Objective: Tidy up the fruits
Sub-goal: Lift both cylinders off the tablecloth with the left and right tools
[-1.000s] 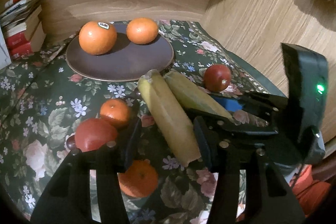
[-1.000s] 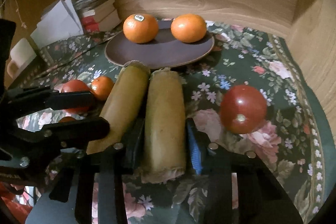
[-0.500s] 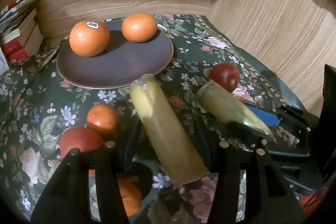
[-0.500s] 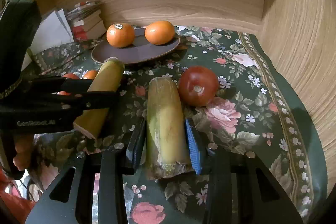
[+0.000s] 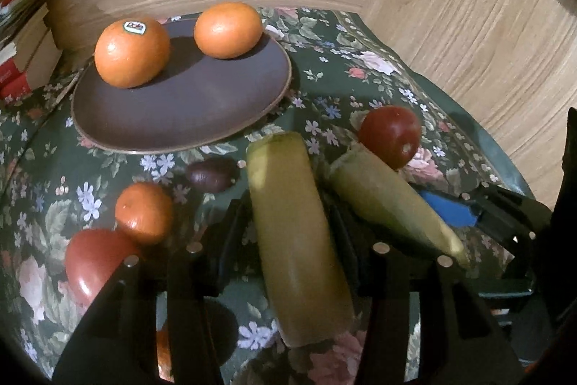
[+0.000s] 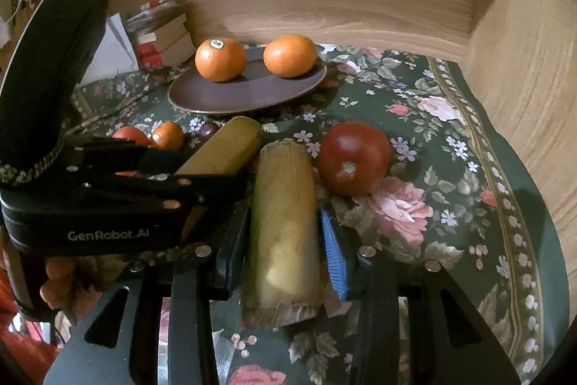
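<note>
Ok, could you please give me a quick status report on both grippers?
Left gripper shut on left cylinder, right gripper shut on right cylinder. Plate holds two oranges, front bare. Tomato close beside right cylinder.

Floral tablecloth (image 5: 360,60) under brown plate (image 5: 187,111)

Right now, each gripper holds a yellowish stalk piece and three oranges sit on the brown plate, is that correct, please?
Not quite: the brown plate carries two oranges, the stickered orange and the plain orange, as the left wrist view shows. Each gripper does hold a stalk piece: left gripper, right gripper.
</note>
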`<state>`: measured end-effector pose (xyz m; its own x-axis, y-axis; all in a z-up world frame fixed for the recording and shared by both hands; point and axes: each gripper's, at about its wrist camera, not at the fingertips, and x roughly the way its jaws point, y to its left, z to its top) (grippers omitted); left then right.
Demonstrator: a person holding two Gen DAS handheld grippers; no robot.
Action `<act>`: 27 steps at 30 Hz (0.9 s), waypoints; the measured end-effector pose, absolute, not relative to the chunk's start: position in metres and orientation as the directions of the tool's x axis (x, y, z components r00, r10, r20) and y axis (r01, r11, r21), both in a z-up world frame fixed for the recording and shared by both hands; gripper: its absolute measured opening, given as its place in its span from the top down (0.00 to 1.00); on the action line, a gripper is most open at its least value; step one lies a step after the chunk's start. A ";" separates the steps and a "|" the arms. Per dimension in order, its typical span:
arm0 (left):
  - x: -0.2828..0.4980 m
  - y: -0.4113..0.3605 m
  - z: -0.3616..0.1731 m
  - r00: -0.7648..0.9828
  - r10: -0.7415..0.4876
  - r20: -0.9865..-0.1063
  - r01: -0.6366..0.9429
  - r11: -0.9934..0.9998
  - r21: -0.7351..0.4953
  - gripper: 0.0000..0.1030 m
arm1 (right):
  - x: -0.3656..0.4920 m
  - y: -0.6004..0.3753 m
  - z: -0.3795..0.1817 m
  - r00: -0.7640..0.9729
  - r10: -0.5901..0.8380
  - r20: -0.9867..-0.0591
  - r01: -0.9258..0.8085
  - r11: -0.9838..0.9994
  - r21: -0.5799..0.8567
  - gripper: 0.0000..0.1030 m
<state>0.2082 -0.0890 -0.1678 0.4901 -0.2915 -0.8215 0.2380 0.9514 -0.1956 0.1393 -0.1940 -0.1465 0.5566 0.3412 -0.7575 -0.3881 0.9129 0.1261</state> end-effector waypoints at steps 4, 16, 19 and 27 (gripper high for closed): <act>0.207 -0.089 -0.167 0.491 -0.296 -0.819 0.260 0.948 -0.186 0.64 | 0.144 -0.192 -0.150 0.541 0.345 -0.767 -0.395 0.910 0.130 0.64; 0.185 -0.076 -0.166 0.494 -0.307 -0.814 0.305 0.937 -0.168 0.64 | 0.147 -0.192 -0.149 0.559 0.327 -0.762 -0.376 0.919 0.119 0.66; 0.188 -0.079 -0.168 0.506 -0.291 -0.812 0.297 0.943 -0.152 0.64 | 0.149 -0.189 -0.150 0.552 0.315 -0.772 -0.382 0.918 0.102 0.65; 0.190 -0.079 -0.166 0.508 -0.316 -0.802 0.321 0.933 -0.165 0.64 | 0.151 -0.188 -0.152 0.560 0.302 -0.772 -0.368 0.925 0.096 0.66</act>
